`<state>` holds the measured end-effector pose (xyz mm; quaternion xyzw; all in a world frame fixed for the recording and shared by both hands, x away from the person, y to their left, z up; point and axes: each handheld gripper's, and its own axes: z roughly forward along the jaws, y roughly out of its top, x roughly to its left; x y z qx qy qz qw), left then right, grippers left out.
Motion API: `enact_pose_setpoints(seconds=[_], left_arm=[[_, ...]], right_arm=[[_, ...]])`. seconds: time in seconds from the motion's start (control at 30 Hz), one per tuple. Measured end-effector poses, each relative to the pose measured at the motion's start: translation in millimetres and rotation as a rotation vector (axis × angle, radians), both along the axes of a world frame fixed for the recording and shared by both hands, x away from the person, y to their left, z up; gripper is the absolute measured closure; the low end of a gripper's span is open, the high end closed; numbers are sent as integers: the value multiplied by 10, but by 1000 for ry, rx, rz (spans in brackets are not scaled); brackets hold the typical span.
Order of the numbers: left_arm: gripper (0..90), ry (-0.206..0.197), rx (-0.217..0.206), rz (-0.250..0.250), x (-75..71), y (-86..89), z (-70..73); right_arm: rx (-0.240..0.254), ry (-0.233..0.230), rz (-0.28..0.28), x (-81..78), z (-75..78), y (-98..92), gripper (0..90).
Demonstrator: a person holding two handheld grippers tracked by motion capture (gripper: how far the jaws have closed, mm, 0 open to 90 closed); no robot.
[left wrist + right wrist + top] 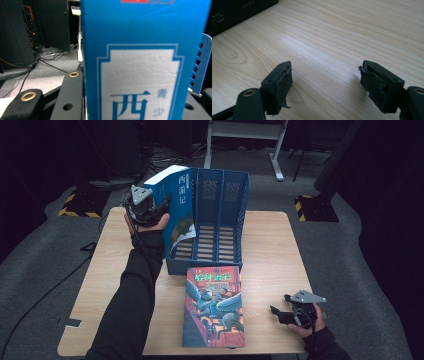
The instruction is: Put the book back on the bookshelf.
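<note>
Nearby, blue file rack [220, 220] just beside the gripped blue book [175, 205].

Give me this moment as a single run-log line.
left gripper: shut on blue book, upright at file rack left slot | right gripper: open, empty, low over table | second book: flat before rack

Parted jaws (nothing between) over table [332, 32]
</note>
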<state>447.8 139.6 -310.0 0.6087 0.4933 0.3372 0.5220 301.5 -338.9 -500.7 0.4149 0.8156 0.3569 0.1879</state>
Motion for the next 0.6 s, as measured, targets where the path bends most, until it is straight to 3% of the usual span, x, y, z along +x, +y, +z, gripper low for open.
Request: enact_pose_setpoints(seconds=[0.2, 0.33, 0.4, 0.6], left_arm=[[611, -11, 81, -2, 4, -83, 101], [611, -31, 64, 4, -17, -49, 176], [611, -33, 76, 9, -17, -46, 202], [611, -34, 67, -2, 19, -99, 161]], right_arm=[[0, 0, 0, 0, 0, 0, 255], [0, 0, 0, 0, 0, 0, 255], [0, 0, 0, 0, 0, 0, 254], [0, 0, 0, 0, 0, 1, 254]])
